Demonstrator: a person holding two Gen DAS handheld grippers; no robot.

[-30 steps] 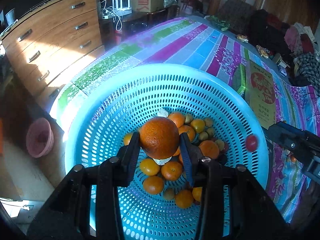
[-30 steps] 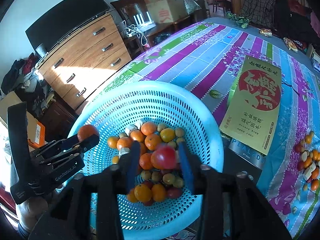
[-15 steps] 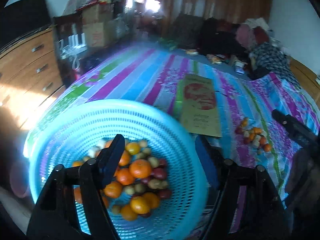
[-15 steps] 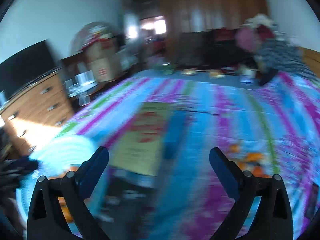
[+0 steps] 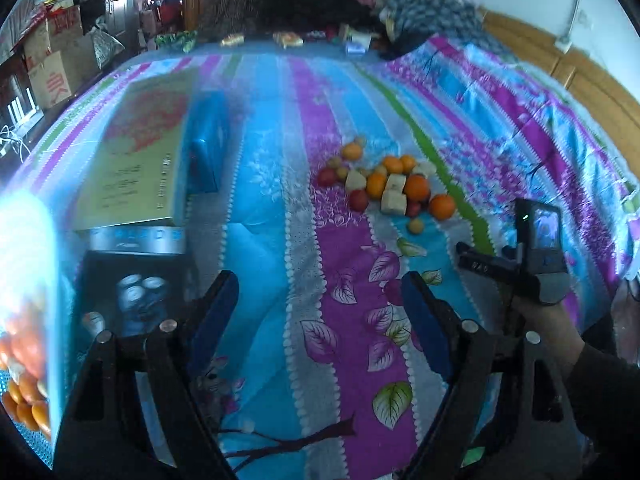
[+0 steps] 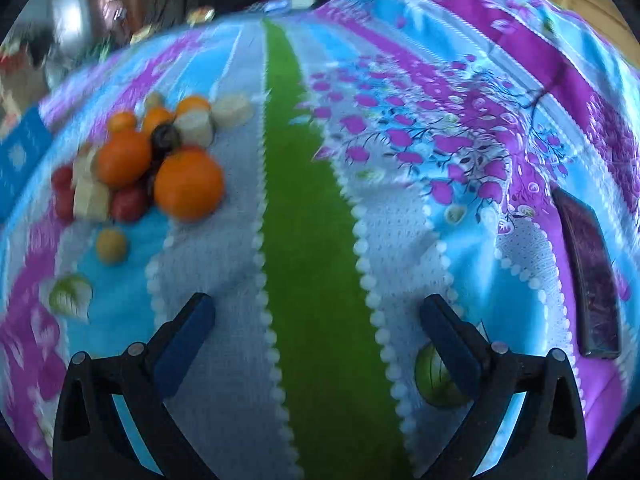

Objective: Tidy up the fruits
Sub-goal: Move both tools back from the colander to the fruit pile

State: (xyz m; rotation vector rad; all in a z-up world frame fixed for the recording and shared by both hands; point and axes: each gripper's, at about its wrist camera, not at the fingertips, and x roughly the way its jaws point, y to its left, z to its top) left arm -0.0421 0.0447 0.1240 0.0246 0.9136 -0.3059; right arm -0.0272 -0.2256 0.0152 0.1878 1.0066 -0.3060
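hovering: two empty hand-held grippers

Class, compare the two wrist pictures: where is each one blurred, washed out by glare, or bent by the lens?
Left wrist view: glare bleaches the basket at the left edge; the fruit pile is fairly sharp; the bedspread stripes bow outward. Right wrist view: motion blur smears the fruit pile, worst toward the top left; the stripes curve too.
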